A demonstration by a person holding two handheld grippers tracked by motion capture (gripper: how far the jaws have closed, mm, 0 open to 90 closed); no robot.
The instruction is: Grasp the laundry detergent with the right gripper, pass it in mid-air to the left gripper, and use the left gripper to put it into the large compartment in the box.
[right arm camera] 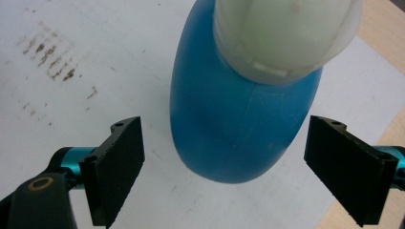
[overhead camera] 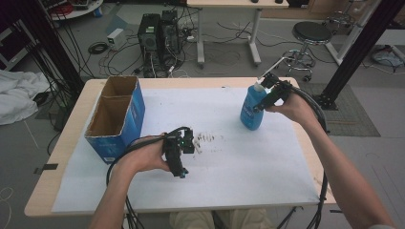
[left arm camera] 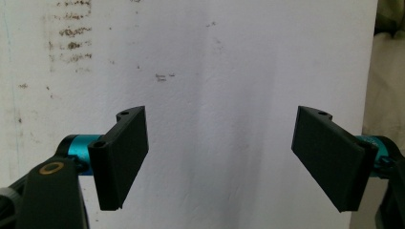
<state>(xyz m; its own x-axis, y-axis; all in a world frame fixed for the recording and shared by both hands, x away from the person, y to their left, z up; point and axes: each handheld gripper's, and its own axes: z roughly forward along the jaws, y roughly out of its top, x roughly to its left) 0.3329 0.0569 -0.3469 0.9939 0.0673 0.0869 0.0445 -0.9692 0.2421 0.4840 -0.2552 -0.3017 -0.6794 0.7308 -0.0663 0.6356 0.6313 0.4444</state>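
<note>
The right gripper (right arm camera: 224, 169) holds its black fingers (right arm camera: 114, 167) wide apart, one on each side of the blue plastic bottle with a white cap (right arm camera: 239, 119) but clear of its wall, so nothing is gripped. In the high view that right gripper (overhead camera: 265, 95) hangs over the bottle (overhead camera: 252, 107), which stands upright on the white paper sheet (overhead camera: 229, 176) at about 2 o'clock on the wooden tabletop (overhead camera: 71, 119). The left gripper (left arm camera: 224, 160) also has its fingers (left arm camera: 122, 157) spread wide, with bare sheet between them. It sits in the left hand (overhead camera: 143, 157) near 7 o'clock, just beside a patch of brown smudges (overhead camera: 210, 139). An open blue cardboard box (overhead camera: 114, 117) stands at 9 o'clock.
</note>
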